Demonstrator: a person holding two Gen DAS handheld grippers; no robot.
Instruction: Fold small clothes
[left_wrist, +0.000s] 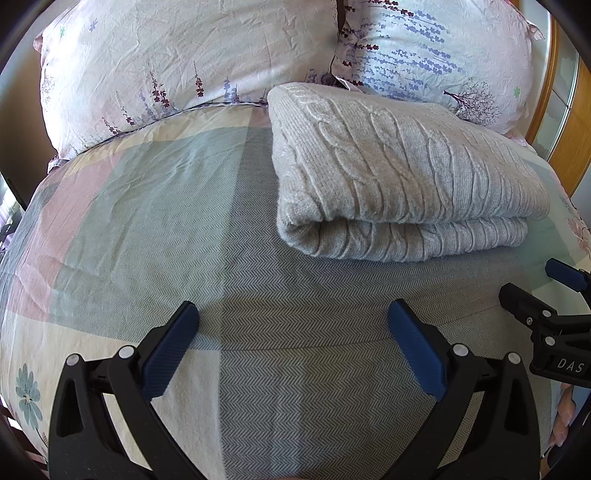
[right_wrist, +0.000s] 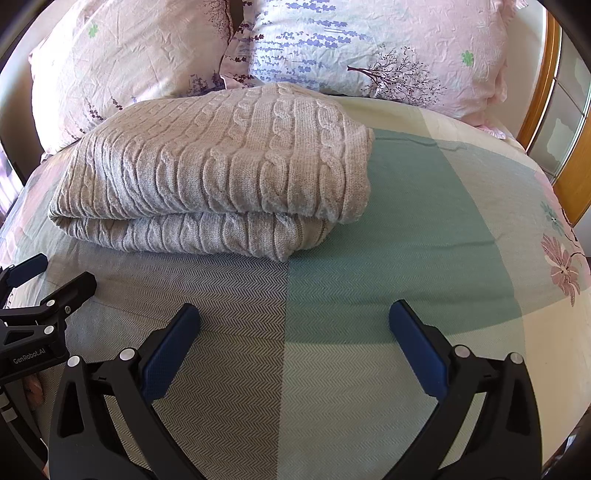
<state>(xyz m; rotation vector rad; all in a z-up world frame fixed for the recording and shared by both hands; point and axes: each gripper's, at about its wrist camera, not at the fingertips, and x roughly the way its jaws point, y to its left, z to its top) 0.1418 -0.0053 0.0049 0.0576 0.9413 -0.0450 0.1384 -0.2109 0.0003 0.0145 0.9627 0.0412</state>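
A beige cable-knit sweater (left_wrist: 399, 170) lies folded in a thick rectangle on the patchwork bedspread (left_wrist: 155, 206), near the pillows. It also shows in the right wrist view (right_wrist: 221, 173). My left gripper (left_wrist: 293, 314) is open and empty, hovering over the bedspread in front of the sweater and left of it. My right gripper (right_wrist: 295, 314) is open and empty, in front of the sweater's right end. Each gripper shows at the edge of the other's view: the right one (left_wrist: 532, 284) and the left one (right_wrist: 55, 273).
Two floral pillows (left_wrist: 177, 62) (right_wrist: 388, 48) lean at the head of the bed behind the sweater. A wooden bed frame (right_wrist: 554, 122) and a glass panel run along the right side. Bare bedspread (right_wrist: 424, 221) lies to the right of the sweater.
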